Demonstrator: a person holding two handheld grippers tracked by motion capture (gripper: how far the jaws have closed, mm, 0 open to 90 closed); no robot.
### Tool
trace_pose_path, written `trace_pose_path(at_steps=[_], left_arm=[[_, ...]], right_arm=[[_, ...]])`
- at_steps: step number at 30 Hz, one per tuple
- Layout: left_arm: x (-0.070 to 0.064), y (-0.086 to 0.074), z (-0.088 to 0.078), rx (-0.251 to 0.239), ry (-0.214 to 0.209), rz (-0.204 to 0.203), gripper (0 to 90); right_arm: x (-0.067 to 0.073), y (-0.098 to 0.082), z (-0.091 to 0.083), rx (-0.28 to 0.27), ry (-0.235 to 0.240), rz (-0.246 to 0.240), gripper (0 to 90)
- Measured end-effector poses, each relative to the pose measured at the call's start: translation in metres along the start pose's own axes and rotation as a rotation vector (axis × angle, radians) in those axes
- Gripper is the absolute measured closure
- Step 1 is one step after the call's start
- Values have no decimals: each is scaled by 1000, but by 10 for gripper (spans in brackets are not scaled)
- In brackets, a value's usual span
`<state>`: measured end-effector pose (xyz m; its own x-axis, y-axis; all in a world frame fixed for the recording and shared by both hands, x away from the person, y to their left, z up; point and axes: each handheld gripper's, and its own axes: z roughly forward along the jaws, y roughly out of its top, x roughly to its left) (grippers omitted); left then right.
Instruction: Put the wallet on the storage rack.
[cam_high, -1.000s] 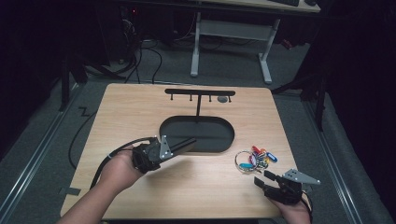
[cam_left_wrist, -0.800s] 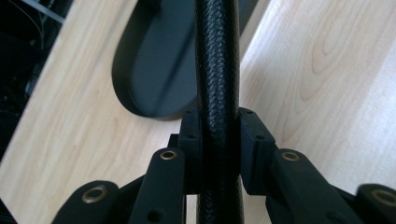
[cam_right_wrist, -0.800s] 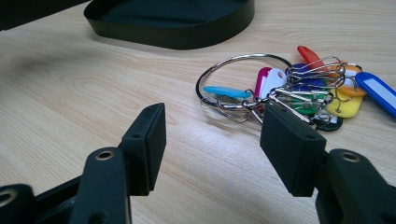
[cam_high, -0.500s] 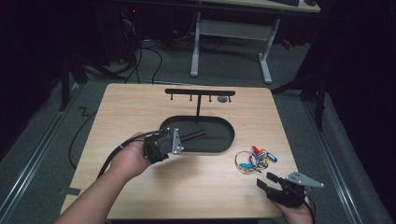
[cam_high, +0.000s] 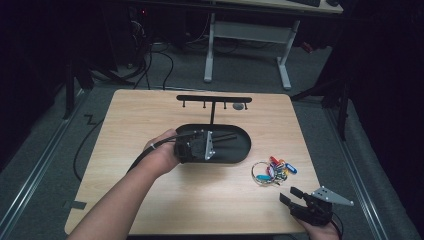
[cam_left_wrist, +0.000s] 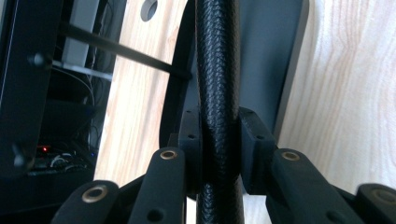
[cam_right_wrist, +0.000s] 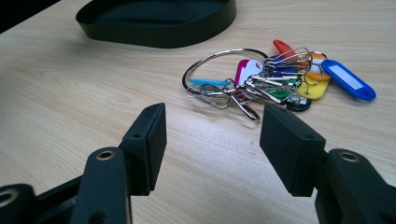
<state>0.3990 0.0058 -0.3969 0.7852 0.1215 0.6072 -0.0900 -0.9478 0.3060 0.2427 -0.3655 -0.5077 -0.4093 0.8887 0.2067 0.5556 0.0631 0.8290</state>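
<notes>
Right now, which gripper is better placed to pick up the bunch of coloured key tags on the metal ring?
Right. The right gripper is open, with the bunch of coloured key tags just ahead of its jaws. The left gripper is shut on the black textured post at the black oval tray.

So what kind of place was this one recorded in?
Probably a lab or workshop set up for recording: a light wooden table in a dark room, a height-adjustable desk frame behind it, and cables trailing across the grey carpeted floor.

The key rack's black post (cam_left_wrist: 217, 93) runs off the top and bottom edges between the fingers (cam_left_wrist: 254, 140).
</notes>
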Motion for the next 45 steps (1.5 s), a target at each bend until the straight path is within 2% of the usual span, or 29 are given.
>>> trace_pose_path(at_steps=[5,11,15,22,28,32,36,39,42,45], left_arm=[[2,5,9,1,16,36,740],[4,6,19,8,24,41,740],[4,6,27,21,23,61,740],[7,3,38,4,54,86,740],[7,-2,57,43,64,114,740],[11,-6,71,57,65,102,741],[10,-5,82,52,55,112,741],[10,-5,87,51,57,120,741],[13,-6,92,42,63,98,740],[13,-6,96,36,61,105,740]], right_arm=[[-1,-1,-1,-2,4,5,415],[-1,-1,-2,-2,4,7,416],[-1,-2,-1,-4,4,9,417],[0,-5,-5,-2,-6,11,417],[-3,-7,-10,-7,-21,21,421],[-2,-8,-9,-3,-15,21,422],[-3,-7,-7,-2,-4,29,422],[-3,-8,-6,5,-1,30,422],[-3,-9,-7,0,-3,30,422],[-3,-9,-7,1,-3,34,422]])
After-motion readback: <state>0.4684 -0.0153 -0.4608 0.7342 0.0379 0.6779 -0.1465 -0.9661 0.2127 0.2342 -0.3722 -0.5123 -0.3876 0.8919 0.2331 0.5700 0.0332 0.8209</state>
